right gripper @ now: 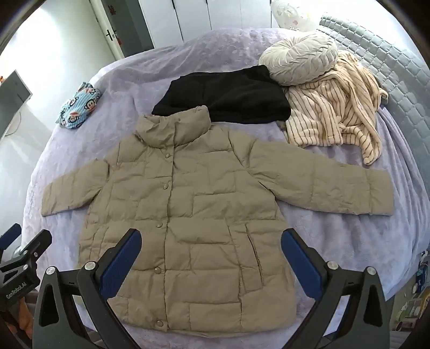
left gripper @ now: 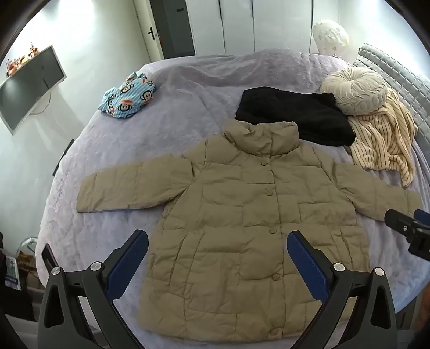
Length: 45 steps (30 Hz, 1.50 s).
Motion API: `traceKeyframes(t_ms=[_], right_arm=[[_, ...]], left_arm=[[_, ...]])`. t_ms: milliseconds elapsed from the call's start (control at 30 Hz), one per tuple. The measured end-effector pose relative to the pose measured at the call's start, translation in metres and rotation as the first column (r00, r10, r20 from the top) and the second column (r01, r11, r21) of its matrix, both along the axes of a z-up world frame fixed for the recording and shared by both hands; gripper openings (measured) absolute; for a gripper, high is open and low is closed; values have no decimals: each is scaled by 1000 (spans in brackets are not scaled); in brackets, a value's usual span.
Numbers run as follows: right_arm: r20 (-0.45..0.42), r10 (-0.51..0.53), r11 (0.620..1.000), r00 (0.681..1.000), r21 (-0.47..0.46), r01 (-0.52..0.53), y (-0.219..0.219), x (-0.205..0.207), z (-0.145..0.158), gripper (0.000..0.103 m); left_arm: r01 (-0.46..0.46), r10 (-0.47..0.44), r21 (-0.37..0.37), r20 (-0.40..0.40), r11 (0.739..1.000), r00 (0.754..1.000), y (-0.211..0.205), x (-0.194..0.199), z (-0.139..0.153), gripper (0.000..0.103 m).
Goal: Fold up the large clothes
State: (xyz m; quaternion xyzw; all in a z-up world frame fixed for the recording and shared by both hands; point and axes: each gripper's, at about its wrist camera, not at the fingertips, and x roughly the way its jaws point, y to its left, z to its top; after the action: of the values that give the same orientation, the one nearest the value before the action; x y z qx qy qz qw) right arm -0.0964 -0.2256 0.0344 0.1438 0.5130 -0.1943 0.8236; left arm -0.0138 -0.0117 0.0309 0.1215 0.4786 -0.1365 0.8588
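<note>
Both the left gripper (left gripper: 217, 244) and right gripper (right gripper: 211, 243) hover spread wide and empty above the jacket (right gripper: 188, 209), laid flat and buttoned on the bed (right gripper: 336, 241). Folding looks not yet begun; next, I judge, each should pinch a sleeve and fold it inward.

A home bedroom. A bed (left gripper: 113, 150) with a lilac fleece cover fills the view, with a grey padded headboard (left gripper: 397, 77) along its far right edge and a round cushion (left gripper: 354, 90) near that corner. White wardrobe doors (left gripper: 242, 24) and a door (left gripper: 153, 29) stand behind; a screen (left gripper: 29, 86) hangs on the wall.
</note>
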Motion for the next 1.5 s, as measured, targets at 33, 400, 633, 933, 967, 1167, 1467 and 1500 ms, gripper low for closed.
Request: traceKeyframes(t_ms=[33, 400, 633, 933, 967, 1167, 1467, 1500], right_arm=[[1, 2, 1000, 1000, -3, -2, 1, 1, -1, 103], [-10, 6, 1000, 1000, -20, -6, 5, 9, -4, 103], [-24, -3, 1000, 1000, -15, 2, 0, 16, -9, 103], [-31, -9, 1000, 999, -15, 9, -2, 16, -13, 103], [-32, -10, 1000, 999, -15, 9, -2, 16, -14, 103], [-34, -9, 1000, 999, -12, 9, -3, 17, -16, 103], [-35, -10, 1000, 999, -10, 10, -4, 18, -16, 103], [-35, -10, 1000, 999, -11, 9, -4, 18, -15, 103]], left_arm=[[-4, 4, -5, -5, 1000, 1000, 1, 0, -1, 103], [-27, 27, 13, -4, 1000, 1000, -2, 9, -3, 103], [-27, 27, 19, -18, 999, 999, -3, 12, -7, 103], [-26, 27, 22, -26, 999, 999, -5, 15, -8, 103], [-27, 28, 22, -26, 999, 999, -5, 15, -8, 103], [-28, 29, 25, -31, 999, 999, -6, 18, -12, 103], [-23, 24, 27, -32, 999, 999, -5, 20, -13, 103], [-23, 24, 27, -33, 999, 999, -5, 20, -13, 103]])
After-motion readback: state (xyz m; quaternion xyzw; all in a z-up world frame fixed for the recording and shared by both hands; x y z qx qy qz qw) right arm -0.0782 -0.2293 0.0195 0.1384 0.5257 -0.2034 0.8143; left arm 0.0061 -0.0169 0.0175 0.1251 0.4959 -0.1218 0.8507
